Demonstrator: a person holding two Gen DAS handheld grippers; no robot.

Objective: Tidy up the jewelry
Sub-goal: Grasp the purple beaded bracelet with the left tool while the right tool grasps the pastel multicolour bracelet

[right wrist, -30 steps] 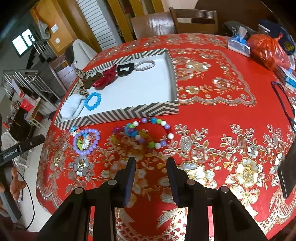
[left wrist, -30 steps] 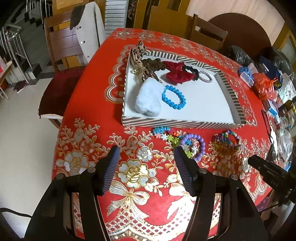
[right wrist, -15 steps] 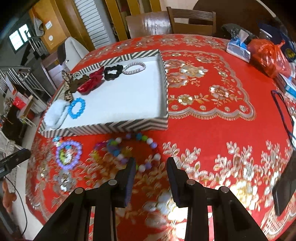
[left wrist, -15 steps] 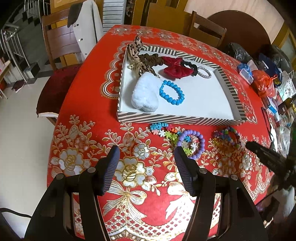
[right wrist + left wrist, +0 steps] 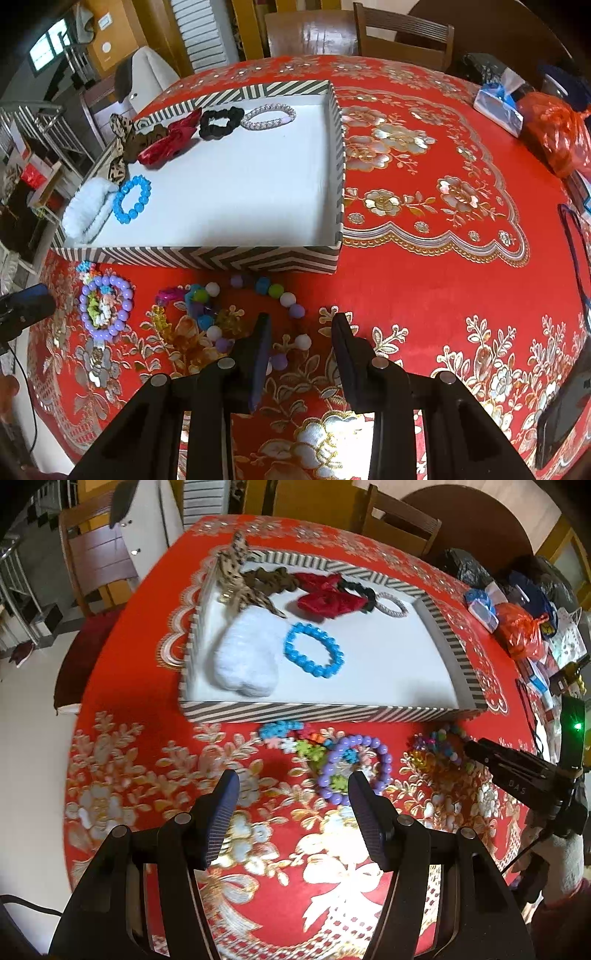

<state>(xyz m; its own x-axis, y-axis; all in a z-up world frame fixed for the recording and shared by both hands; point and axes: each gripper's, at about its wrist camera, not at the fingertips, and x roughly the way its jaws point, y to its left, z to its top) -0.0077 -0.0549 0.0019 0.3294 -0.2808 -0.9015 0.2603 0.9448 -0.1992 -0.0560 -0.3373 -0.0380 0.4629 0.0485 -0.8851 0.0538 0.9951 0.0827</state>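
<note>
A striped tray (image 5: pixel 325 713) (image 5: pixel 207 255) with a white floor holds a blue bead bracelet (image 5: pixel 313 650) (image 5: pixel 132 198), a white fluffy scrunchie (image 5: pixel 245 653), a red bow (image 5: pixel 327 599) and other hair ties. On the red cloth in front of it lie a purple bead bracelet (image 5: pixel 355 770) (image 5: pixel 106 308), a flower-bead strand (image 5: pixel 291 738) and a multicolour bead bracelet (image 5: pixel 258 317) (image 5: pixel 441 746). My left gripper (image 5: pixel 291 801) is open, just short of the purple bracelet. My right gripper (image 5: pixel 300 338) is open over the multicolour bracelet's near side.
Bags, a tissue pack (image 5: pixel 496 107) and clutter (image 5: pixel 517 627) sit at the table's far right. A dark phone (image 5: pixel 561 417) lies near the right edge. Wooden chairs (image 5: pixel 402 33) stand behind the table.
Both grippers have moved forward toward the bracelets in front of the tray. The right one now reaches the multicolour bracelet. Both stay open.
</note>
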